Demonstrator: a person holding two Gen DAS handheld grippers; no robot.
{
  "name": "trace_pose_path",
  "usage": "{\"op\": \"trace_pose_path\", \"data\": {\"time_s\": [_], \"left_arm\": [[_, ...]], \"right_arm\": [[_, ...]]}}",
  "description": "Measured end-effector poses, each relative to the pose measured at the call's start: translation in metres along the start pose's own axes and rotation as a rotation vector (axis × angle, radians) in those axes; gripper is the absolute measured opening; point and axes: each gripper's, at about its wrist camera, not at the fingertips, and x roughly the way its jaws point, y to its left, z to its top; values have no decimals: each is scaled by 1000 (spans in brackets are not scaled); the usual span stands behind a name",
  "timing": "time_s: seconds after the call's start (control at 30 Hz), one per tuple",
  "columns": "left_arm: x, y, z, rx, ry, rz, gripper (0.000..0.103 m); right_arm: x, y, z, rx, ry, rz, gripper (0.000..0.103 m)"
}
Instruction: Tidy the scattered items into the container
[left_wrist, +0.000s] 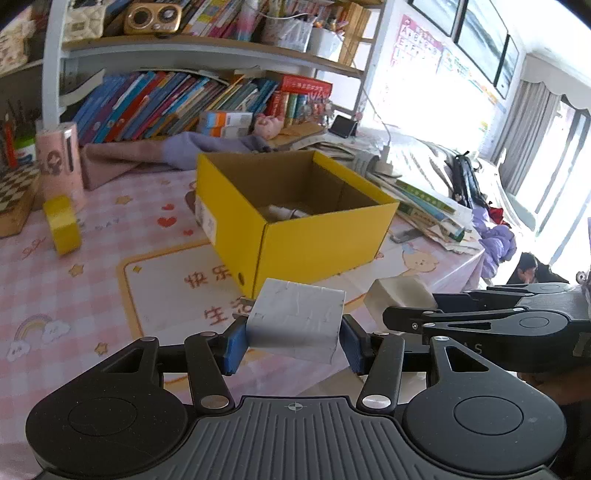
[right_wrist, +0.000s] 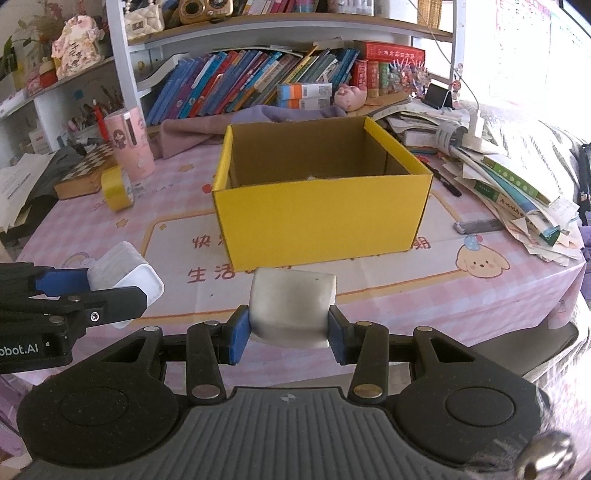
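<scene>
An open yellow cardboard box (left_wrist: 314, 240) (right_wrist: 321, 221) stands on the pink tablecloth, with a white item (left_wrist: 284, 212) lying inside it. My left gripper (left_wrist: 293, 343) is shut on a white rectangular block (left_wrist: 295, 317), held above the table just short of the box's near corner. My right gripper (right_wrist: 290, 332) is shut on a white rounded block (right_wrist: 291, 302) in front of the box's near wall. Each view shows the other gripper beside it: the right gripper (left_wrist: 402, 314) with its rounded block (left_wrist: 399, 293), and the left gripper (right_wrist: 110, 291) with its rectangular block (right_wrist: 125, 277).
A yellow tape roll (left_wrist: 62, 225) (right_wrist: 116, 188) lies left of the box beside a pink cylinder (left_wrist: 61, 162) (right_wrist: 129, 144) and a chessboard (right_wrist: 85, 170). Piled books and papers (right_wrist: 517, 192), a pen (right_wrist: 447, 182) and a grey bar (right_wrist: 476, 226) crowd the right side. A bookshelf stands behind.
</scene>
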Motion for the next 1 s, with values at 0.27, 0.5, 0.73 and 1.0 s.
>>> {"op": "trace_pose_path", "data": {"time_s": [0.27,0.5,0.73,1.0], "left_arm": [[13,-9,20,54,-19,-23,52],[25,-12,42,83,-54,-26,52],[43,-14,68,113,-103,-17,52],[74,-13,98,93,-134,17,52]], "right_arm": [[4,-16,16,7,-36,-22,41],[14,-27,30,2,-50,-29,41],[20,-43,59,-20,-108,-45,41],[47,-71,99,-53,-129,-43,41]]}}
